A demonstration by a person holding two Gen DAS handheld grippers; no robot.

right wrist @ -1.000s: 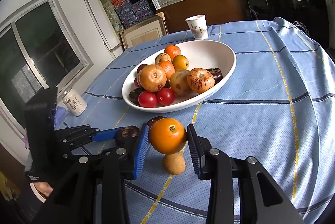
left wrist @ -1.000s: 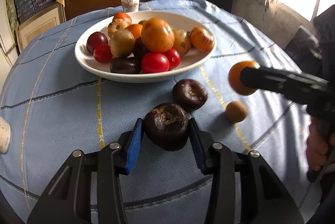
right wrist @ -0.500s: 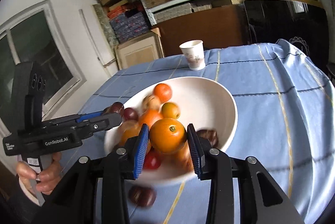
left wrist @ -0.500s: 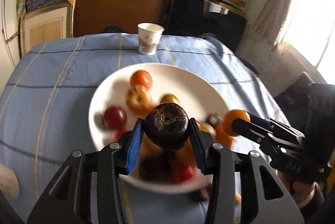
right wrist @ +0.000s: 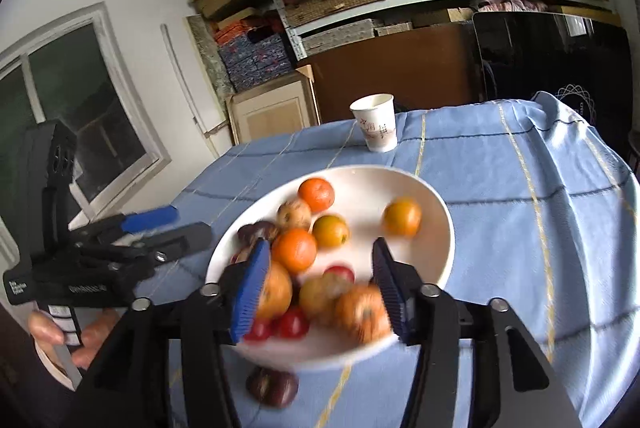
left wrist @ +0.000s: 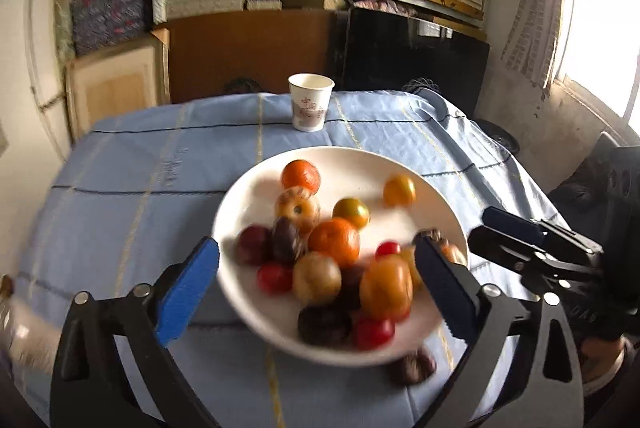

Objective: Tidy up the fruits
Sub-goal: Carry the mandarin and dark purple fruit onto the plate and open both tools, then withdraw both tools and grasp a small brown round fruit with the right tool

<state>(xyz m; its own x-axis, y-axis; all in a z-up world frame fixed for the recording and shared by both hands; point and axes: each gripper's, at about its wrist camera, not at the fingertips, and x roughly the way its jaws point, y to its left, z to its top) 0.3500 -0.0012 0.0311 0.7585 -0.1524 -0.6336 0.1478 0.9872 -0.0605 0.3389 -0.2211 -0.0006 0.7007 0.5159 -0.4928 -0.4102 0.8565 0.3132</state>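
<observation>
Looking along the left gripper [left wrist: 316, 288], its blue-padded jaws stand wide apart with nothing between them, poised above the near-left part of a white bowl [left wrist: 436, 196] on a blue checked tablecloth [left wrist: 132, 168]. The bowl holds a heap of fruit: an orange mandarin [left wrist: 301, 175] at the far side, a yellow-orange fruit [left wrist: 399, 190] lying alone toward the right rim, red cherry tomatoes [left wrist: 274, 278] and dark purple fruits [left wrist: 324, 324] nearer the camera, much of it blurred. One dark fruit [left wrist: 412, 365] lies on the cloth just outside the near rim. A paper cup [left wrist: 310, 102] stands upright beyond the bowl. At right, the right gripper [left wrist: 500, 232] reaches toward the rim, jaws parted. From the right wrist view, the right gripper [right wrist: 320, 284] is likewise spread open and empty over the near half of the bowl [right wrist: 440, 224]; the lone yellow-orange fruit [right wrist: 402, 216] sits apart from the pile. The dark fruit [right wrist: 273, 385] rests on the cloth [right wrist: 520, 196] below the rim. The left gripper [right wrist: 168, 226] shows at left, held in a hand [right wrist: 68, 336].
</observation>
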